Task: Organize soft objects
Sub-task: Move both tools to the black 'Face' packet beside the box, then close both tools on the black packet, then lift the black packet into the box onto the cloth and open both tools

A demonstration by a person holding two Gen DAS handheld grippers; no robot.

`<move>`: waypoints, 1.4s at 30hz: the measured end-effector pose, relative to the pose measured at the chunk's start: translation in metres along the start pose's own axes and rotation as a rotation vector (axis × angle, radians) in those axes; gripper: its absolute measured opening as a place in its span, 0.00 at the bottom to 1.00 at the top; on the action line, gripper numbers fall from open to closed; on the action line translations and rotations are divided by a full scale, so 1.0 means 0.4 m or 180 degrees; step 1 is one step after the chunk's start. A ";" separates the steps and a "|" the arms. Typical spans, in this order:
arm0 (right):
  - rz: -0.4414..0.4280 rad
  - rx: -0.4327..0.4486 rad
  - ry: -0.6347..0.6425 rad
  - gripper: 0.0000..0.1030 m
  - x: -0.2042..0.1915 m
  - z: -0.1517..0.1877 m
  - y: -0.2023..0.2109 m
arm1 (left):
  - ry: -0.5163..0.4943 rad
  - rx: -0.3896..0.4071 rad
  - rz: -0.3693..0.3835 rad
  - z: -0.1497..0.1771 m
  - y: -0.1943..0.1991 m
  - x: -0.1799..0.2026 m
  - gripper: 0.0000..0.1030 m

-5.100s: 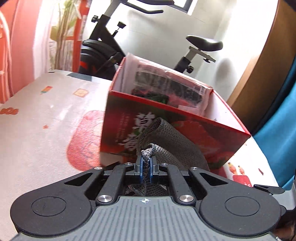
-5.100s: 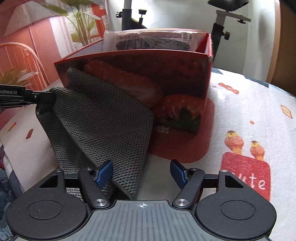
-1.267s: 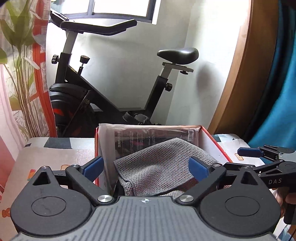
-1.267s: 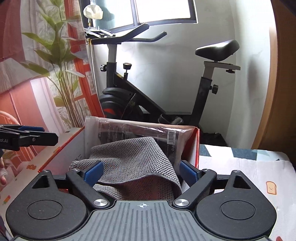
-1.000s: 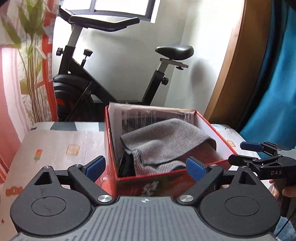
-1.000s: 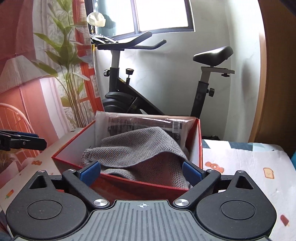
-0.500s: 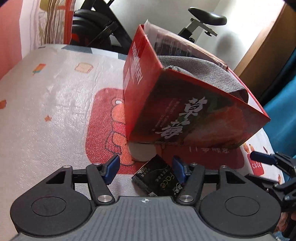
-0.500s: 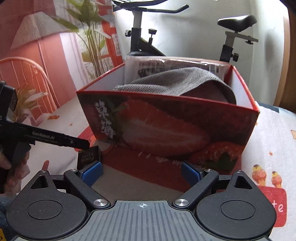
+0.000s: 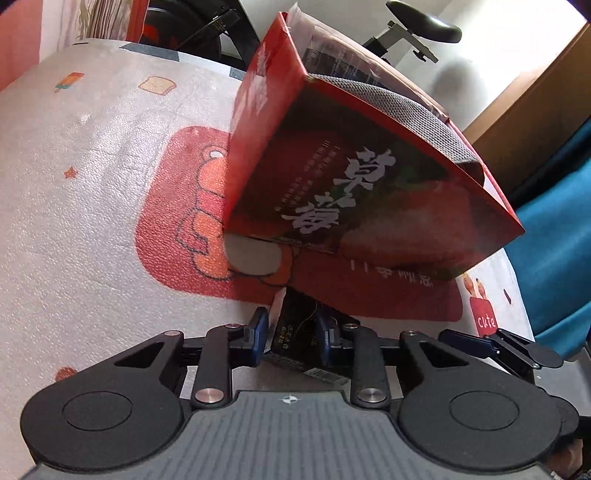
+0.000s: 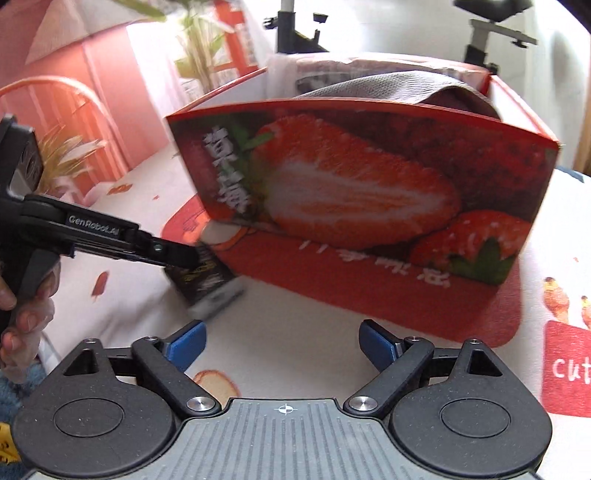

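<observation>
A small black packet (image 9: 295,326) lies on the table mat just in front of the red strawberry box (image 9: 369,184). My left gripper (image 9: 291,328) straddles the packet, its jaws closing, with a sliver of gap still showing at the left pad. In the right wrist view the left gripper's fingers (image 10: 173,254) reach onto the packet (image 10: 207,282) beside the box (image 10: 369,177). A grey knit cloth (image 10: 388,85) bulges out of the box top, also visible in the left wrist view (image 9: 406,107). My right gripper (image 10: 282,345) hovers before the box, jaws closing slightly, nothing between them.
A plastic-wrapped package (image 10: 332,66) stands at the back of the box. The printed table mat (image 9: 92,184) spreads left of it. An exercise bike (image 9: 424,29) stands behind the table, a blue fabric (image 9: 554,258) at the right, an orange chair (image 10: 55,96) at the left.
Both grippers have dropped from above the box to table level in front of it. The left jaws have narrowed around the black packet. The grey cloth stays in the box.
</observation>
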State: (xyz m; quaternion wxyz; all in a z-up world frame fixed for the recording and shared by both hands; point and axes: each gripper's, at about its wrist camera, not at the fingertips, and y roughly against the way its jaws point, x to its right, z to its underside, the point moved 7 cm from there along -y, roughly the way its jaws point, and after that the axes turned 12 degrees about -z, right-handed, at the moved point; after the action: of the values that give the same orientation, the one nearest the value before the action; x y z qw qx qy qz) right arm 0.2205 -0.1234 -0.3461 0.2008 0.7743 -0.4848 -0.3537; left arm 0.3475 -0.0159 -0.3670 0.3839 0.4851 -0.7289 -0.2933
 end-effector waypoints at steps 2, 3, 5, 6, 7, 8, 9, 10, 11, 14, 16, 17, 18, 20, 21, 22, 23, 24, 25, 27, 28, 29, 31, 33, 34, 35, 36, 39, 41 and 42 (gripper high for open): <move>-0.0040 -0.0054 0.0075 0.76 -0.010 0.006 -0.013 | -0.0050 -0.0027 0.0030 0.016 -0.002 0.023 0.29; -0.0048 -0.0077 0.0116 0.75 -0.014 0.009 -0.020 | -0.0075 -0.0042 0.0053 0.023 -0.004 0.035 0.29; -0.0075 -0.0100 0.0198 0.71 -0.019 0.012 -0.029 | -0.0126 -0.0060 0.0080 0.036 -0.014 0.058 0.29; -0.0080 -0.0110 0.0240 0.67 -0.020 0.013 -0.033 | -0.0137 -0.0065 0.0089 0.043 -0.023 0.071 0.29; -0.0090 -0.0126 0.0279 0.65 -0.021 0.013 -0.036 | -0.0132 -0.0071 0.0107 0.044 -0.027 0.077 0.29; -0.0101 -0.0144 0.0323 0.62 -0.021 0.013 -0.040 | -0.0128 -0.0072 0.0116 0.045 -0.035 0.089 0.29; -0.0107 -0.0157 0.0372 0.59 -0.020 0.012 -0.044 | -0.0131 -0.0068 0.0121 0.045 -0.042 0.098 0.29; -0.0110 -0.0170 0.0425 0.57 -0.019 0.012 -0.046 | -0.0133 -0.0068 0.0126 0.045 -0.046 0.103 0.29; -0.0109 -0.0186 0.0474 0.54 -0.018 0.011 -0.049 | -0.0140 -0.0073 0.0136 0.045 -0.051 0.110 0.29; -0.0075 -0.0227 0.0594 0.48 -0.009 0.009 -0.062 | -0.0180 -0.0094 0.0169 0.044 -0.063 0.127 0.29; -0.0043 -0.0224 0.0690 0.46 -0.006 0.003 -0.068 | -0.0172 -0.0111 0.0195 0.044 -0.071 0.137 0.30; -0.0024 -0.0229 0.0736 0.46 -0.004 0.001 -0.071 | -0.0171 -0.0117 0.0203 0.044 -0.075 0.141 0.30; 0.0000 -0.0236 0.0775 0.46 -0.002 -0.002 -0.074 | -0.0174 -0.0117 0.0207 0.045 -0.078 0.145 0.31; 0.0033 -0.0229 0.0821 0.46 0.002 -0.008 -0.079 | -0.0188 -0.0100 0.0199 0.045 -0.079 0.149 0.32; 0.0039 -0.0223 0.0827 0.46 0.005 -0.011 -0.081 | -0.0194 -0.0089 0.0192 0.044 -0.077 0.147 0.32; 0.0041 -0.0213 0.0824 0.46 0.008 -0.012 -0.082 | -0.0190 -0.0077 0.0182 0.043 -0.078 0.151 0.32; 0.0044 -0.0198 0.0825 0.46 0.010 -0.012 -0.082 | -0.0182 -0.0069 0.0181 0.039 -0.067 0.140 0.32; 0.0049 -0.0180 0.0827 0.45 0.011 -0.011 -0.082 | -0.0180 -0.0061 0.0173 0.038 -0.068 0.143 0.32; 0.0053 -0.0168 0.0820 0.45 0.013 -0.010 -0.081 | -0.0179 -0.0054 0.0156 0.037 -0.067 0.146 0.32; 0.0064 -0.0145 0.0767 0.43 0.014 -0.009 -0.076 | -0.0196 -0.0043 0.0114 0.036 -0.065 0.159 0.32; 0.0066 -0.0138 0.0749 0.43 0.012 -0.009 -0.072 | -0.0211 -0.0030 0.0099 0.036 -0.060 0.166 0.32; 0.0074 -0.0108 0.0754 0.43 0.010 -0.011 -0.064 | -0.0230 0.0002 0.0099 0.034 -0.049 0.172 0.32; 0.0084 -0.0030 0.0774 0.43 0.006 -0.019 -0.040 | -0.0256 0.0077 0.0132 0.026 -0.028 0.186 0.32; 0.0081 0.0063 0.0782 0.43 0.000 -0.036 -0.007 | -0.0257 0.0164 0.0168 0.012 0.005 0.194 0.32; 0.0089 0.0102 0.0805 0.43 -0.004 -0.046 0.009 | -0.0274 0.0215 0.0180 0.004 0.021 0.203 0.32; 0.0105 0.0140 0.0847 0.43 -0.010 -0.059 0.026 | -0.0304 0.0270 0.0185 -0.005 0.040 0.212 0.32; 0.0127 0.0180 0.0894 0.43 -0.016 -0.072 0.045 | -0.0336 0.0332 0.0191 -0.016 0.061 0.222 0.32; 0.0161 0.0316 0.0985 0.43 -0.034 -0.119 0.106 | -0.0401 0.0537 0.0222 -0.050 0.125 0.258 0.34; 0.0148 0.0422 0.1041 0.42 -0.045 -0.155 0.143 | -0.0414 0.0682 0.0237 -0.075 0.164 0.276 0.35; 0.0159 0.0462 0.1068 0.42 -0.050 -0.173 0.160 | -0.0421 0.0746 0.0241 -0.089 0.181 0.285 0.35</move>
State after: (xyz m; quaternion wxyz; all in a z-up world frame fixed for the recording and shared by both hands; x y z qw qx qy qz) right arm 0.2273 -0.1366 -0.2507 0.2312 0.8226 -0.4878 -0.1786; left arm 0.3158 -0.0981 -0.2588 0.2864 0.4783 -0.7997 -0.2228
